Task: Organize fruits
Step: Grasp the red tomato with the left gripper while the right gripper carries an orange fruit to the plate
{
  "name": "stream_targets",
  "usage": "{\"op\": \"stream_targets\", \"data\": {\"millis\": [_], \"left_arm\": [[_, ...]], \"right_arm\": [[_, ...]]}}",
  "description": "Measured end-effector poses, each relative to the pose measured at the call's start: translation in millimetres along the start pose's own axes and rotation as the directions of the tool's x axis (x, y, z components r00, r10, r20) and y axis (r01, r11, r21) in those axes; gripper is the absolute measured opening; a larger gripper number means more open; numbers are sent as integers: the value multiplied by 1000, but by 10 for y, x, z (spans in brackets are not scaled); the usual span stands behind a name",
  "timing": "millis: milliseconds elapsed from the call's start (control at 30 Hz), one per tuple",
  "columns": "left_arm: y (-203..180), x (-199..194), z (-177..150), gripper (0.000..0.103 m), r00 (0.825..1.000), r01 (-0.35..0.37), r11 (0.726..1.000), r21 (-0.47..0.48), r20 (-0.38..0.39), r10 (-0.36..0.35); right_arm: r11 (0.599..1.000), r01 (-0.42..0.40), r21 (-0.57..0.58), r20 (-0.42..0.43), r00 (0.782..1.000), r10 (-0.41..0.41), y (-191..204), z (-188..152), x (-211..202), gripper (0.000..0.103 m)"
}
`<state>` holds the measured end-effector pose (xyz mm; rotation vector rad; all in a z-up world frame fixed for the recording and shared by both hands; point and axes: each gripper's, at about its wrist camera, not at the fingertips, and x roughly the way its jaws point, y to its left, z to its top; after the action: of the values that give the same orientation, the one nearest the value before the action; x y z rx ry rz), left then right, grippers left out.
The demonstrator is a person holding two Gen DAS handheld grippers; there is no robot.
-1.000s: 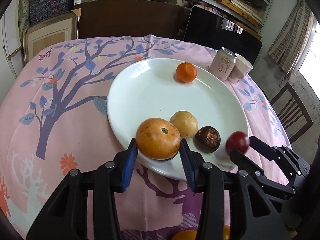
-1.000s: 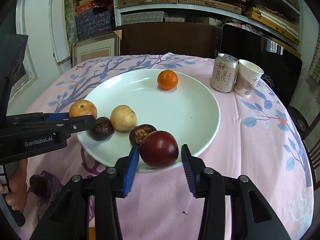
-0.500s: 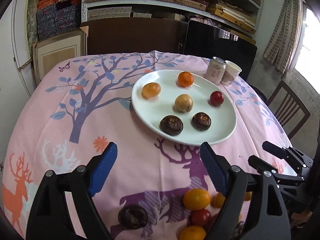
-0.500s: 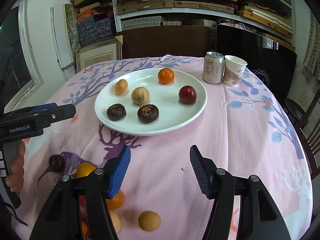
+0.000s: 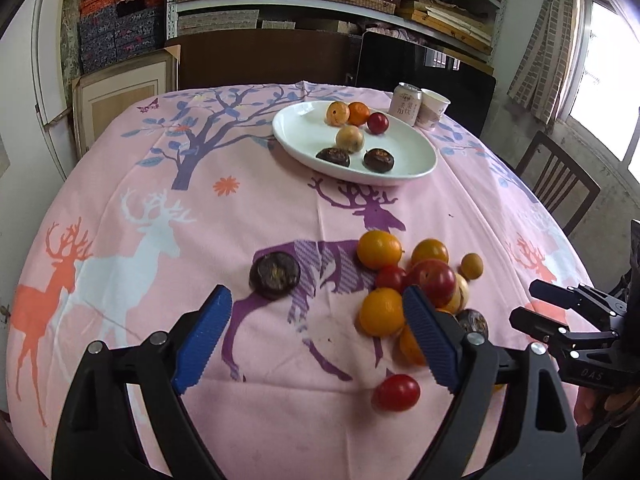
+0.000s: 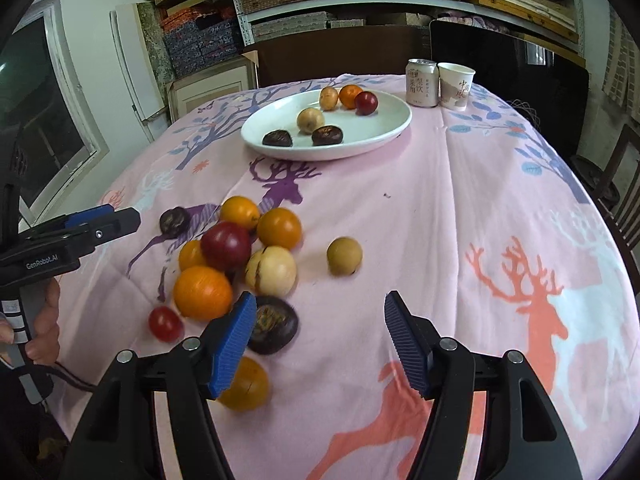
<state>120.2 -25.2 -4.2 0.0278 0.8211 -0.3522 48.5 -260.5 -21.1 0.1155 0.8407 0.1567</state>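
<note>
Fruits [image 6: 226, 246] beside white plate [image 6: 396, 126]

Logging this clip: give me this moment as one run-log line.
left gripper: open, empty | right gripper: open, empty | plate: six fruits | loose fruit pile: on tablecloth, near grippers

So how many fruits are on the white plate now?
6 on the white plate: three bunched at the back, tan-orange, orange, dark red; a yellow one mid-plate; two dark ones in front.
</note>
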Motion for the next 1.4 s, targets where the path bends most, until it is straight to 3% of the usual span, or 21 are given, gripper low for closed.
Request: {"op": "stream_targets", "data": {"millis": [233,667,700,733,967,1100,1233,1367,1400], "left_arm": [[-15,-92,-435,85,998,39,997,-64,-55,-42],[-189,-41,-563,85,992,69,997,-25,-101,-71],[-201,-27,-565,85,991,73,997,-24,-107,-75],[-214,-8,-569,85,990,76,997,-22,-115,-78],[-300,131,-595,85,981,93,996,-16,-169,-94],[-343,232,-588,71,972,101,995,-13,-211,-102],[-390,253,-590,68,974,91,996,9,-210,-87],[-428,253,-591,52,975,78,996,38,-210,-69],[-429,253,-590,43,975,81,996,38,-211,-71]], "right_arm": [[999,-29,-27,-12,1000,29,175,-250,-57,67],[996,-10,-94,-64,998,4,419,-405,112,66],[994,-12,-105,-69,998,5,435,-406,132,57],[993,-26,-113,-73,997,18,445,-405,153,39],[996,-42,-80,-39,998,39,383,-440,140,38],[996,-67,-57,-27,998,65,332,-464,126,39],[995,-87,-40,-22,996,86,294,-468,124,39],[995,-98,-32,-17,995,98,276,-474,122,39],[994,-101,-30,-16,995,100,273,-475,119,39]]}}
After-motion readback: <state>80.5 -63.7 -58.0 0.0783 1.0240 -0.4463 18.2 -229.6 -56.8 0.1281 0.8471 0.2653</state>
